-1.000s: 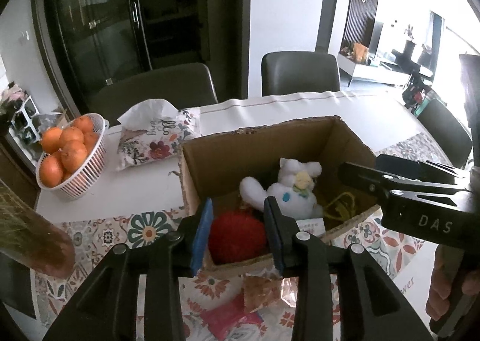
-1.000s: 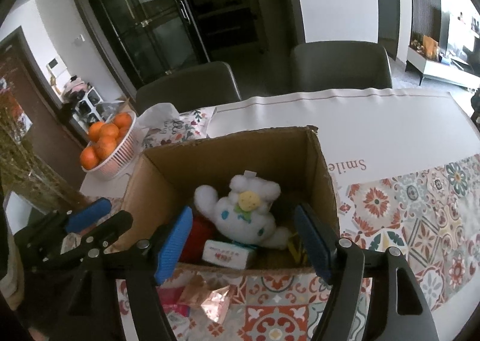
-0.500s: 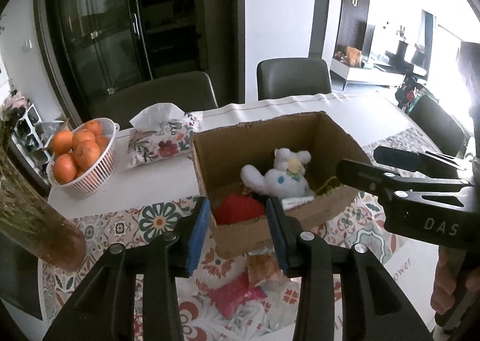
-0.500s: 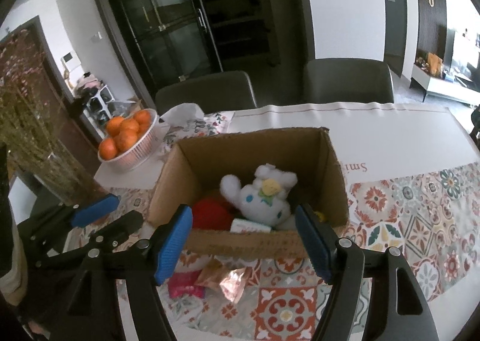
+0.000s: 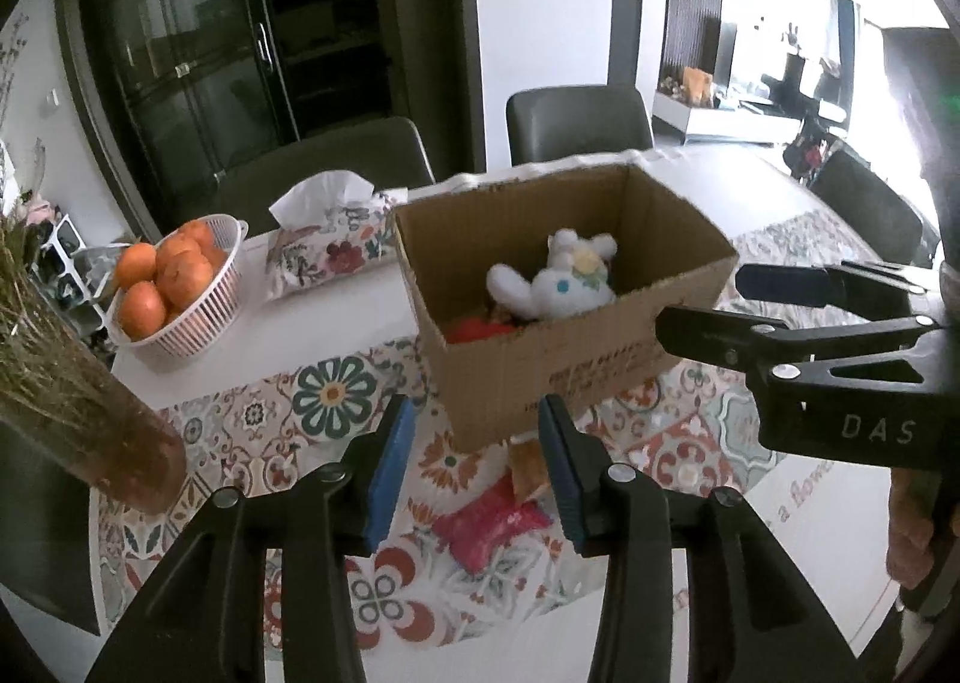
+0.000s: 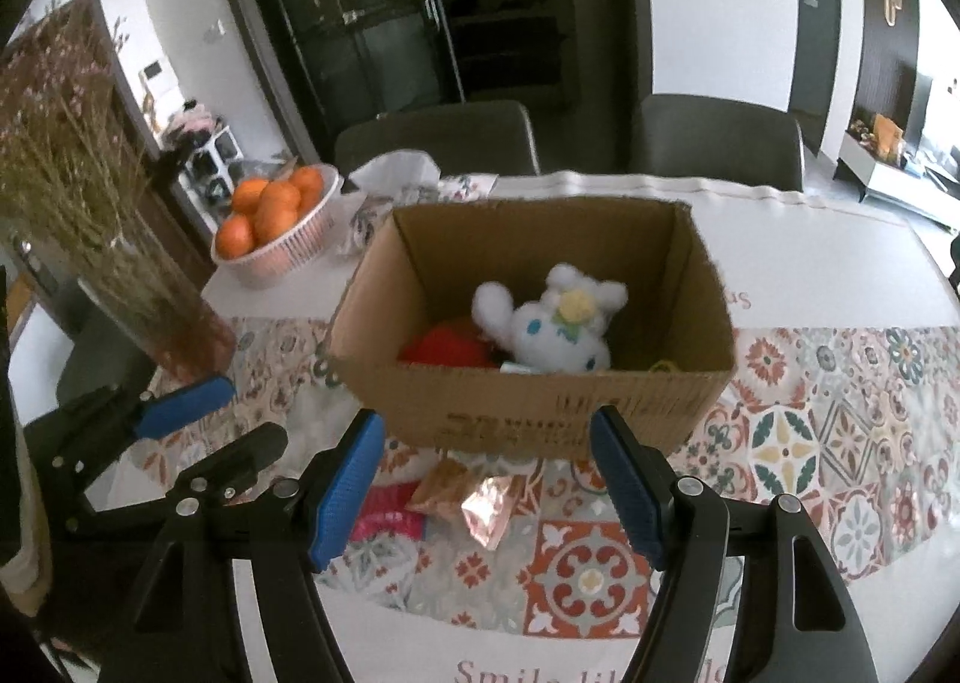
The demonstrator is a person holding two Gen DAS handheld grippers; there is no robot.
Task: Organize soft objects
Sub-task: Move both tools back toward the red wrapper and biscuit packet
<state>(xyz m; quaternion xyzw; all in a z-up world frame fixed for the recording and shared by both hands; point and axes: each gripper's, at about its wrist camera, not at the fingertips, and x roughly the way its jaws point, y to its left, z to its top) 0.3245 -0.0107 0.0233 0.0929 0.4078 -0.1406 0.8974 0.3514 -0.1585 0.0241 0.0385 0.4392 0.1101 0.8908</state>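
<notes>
Plush toy: the white plush [image 6: 555, 332] lies inside the cardboard box [image 6: 534, 413], toward its right half, one ear flopped out to the left.
Red ball: a fuzzy red ball [image 6: 447, 350] sits beside the plush in the box's left half, touching it as far as I can tell; from my left camera only its top shows above the near wall [image 5: 480, 330].
Other contents: a small pale packet and a bit of yellow cord peek over the near wall; I can't make out more.
How they'll handle: I judge both to be light and squashy, nothing that breaks. The plush would give under my pads, so I'd take it across the body, not by an ear, which might slip or stretch. The ball's pile looks grippy; I'd pinch it across the middle.
Loose items: a pink packet [image 5: 492, 524] and a crinkly copper-coloured wrapper [image 6: 465, 497] lie on the patterned cloth just in front of the box. The foil looks thin and slippery; I'd pinch an edge flat.
My left gripper [image 5: 477, 470]: spread wide, holding nothing, hovering above the table short of the box.
My right gripper [image 6: 486, 494]: also spread and holding nothing, near the box's front wall.
Surroundings: a basket of oranges [image 5: 171, 281], a floral tissue pack [image 5: 327, 251] and a vase of dried stems [image 6: 156, 317] stand to the left, well apart from the box.
</notes>
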